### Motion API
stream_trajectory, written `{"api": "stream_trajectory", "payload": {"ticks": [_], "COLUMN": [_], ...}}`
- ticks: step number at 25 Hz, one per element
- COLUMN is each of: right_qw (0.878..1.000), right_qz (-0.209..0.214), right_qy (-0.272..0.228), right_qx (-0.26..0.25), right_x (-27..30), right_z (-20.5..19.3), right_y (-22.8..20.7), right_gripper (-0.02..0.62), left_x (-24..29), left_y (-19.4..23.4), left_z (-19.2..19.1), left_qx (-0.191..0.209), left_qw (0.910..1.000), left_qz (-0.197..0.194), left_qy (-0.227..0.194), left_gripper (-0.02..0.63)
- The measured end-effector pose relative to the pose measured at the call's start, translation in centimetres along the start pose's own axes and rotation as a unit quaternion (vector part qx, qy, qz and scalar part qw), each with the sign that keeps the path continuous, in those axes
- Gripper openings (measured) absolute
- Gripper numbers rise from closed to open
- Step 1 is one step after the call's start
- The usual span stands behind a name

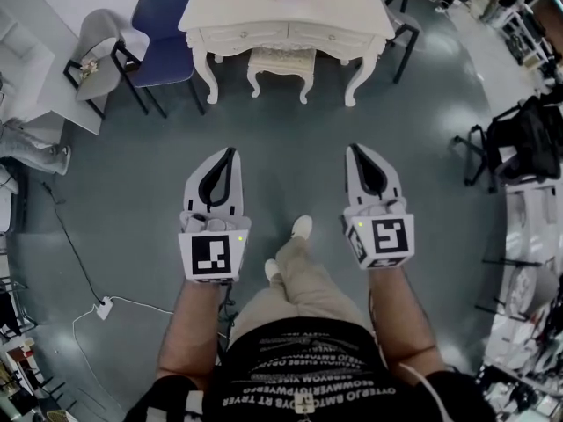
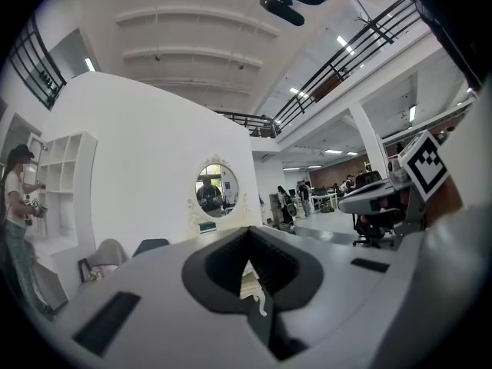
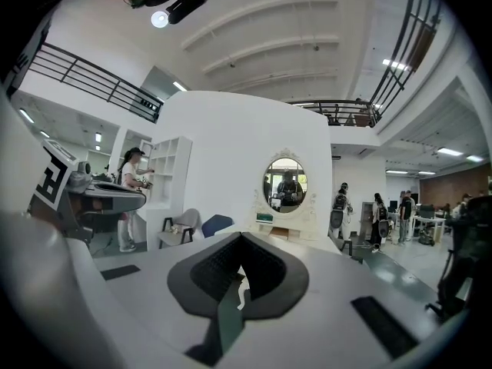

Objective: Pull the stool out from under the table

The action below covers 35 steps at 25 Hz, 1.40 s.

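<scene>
A cream stool (image 1: pixel 281 67) with carved legs stands tucked under the front of a cream dressing table (image 1: pixel 286 20) at the far side of the floor. My left gripper (image 1: pixel 232 152) and right gripper (image 1: pixel 353 149) hang side by side over the grey floor, well short of the stool, both shut with nothing held. In the left gripper view the shut left gripper (image 2: pixel 247 231) fills the lower frame, with a bit of the stool (image 2: pixel 247 280) showing through its opening. The right gripper (image 3: pixel 241 237) looks the same in its own view, below the table's oval mirror (image 3: pixel 285 184).
A blue chair (image 1: pixel 161 35) and a grey chair (image 1: pixel 97 53) stand left of the table, a dark chair (image 1: pixel 406 26) at its right. A white cable and power strip (image 1: pixel 104 307) lie on the floor at left. Black office chairs (image 1: pixel 519 139) crowd the right. A person (image 3: pixel 129 198) stands at white shelves.
</scene>
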State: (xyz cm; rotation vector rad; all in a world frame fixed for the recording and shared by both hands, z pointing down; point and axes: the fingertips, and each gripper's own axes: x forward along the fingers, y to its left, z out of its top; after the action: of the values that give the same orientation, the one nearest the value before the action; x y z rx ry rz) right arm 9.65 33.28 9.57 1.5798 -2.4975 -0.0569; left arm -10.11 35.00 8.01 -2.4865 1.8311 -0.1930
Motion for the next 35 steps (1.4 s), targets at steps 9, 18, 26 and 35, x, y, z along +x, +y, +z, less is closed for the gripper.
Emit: {"api": "stream_trajectory", "payload": {"ticks": [9,18,26,35], "right_qw": [1.000,0.999,0.999,0.999], "right_qz": [-0.004,0.014,0.024,0.035], "right_qy": [0.007,0.030,0.027,0.023], "right_qx": [0.017,0.027,0.035,0.027], "right_x": [4.4,10.1,14.4,18.7], "right_z": [-1.3,-2.1,-2.1,-2.2], "right_y": [-2.6,-5.0,-8.4,-11.7], "right_gripper": [0.002,0.002,0.002,0.002], "left_x": [4.7,11.6,17.0,21.0], "left_y": [1.6,2.4,2.9,4.1], "left_z": [-1.0,-0.5,-0.9,-0.9], "left_qx": [0.002,-0.036,-0.024,-0.015], "left_qw": [0.9999,0.9993,0.9995,0.9991], "left_qz": [0.005,0.007,0.017,0.035], "left_qy": [0.009,0.002,0.012,0.018], "left_gripper": [0.003,0.003,0.003,0.003]}}
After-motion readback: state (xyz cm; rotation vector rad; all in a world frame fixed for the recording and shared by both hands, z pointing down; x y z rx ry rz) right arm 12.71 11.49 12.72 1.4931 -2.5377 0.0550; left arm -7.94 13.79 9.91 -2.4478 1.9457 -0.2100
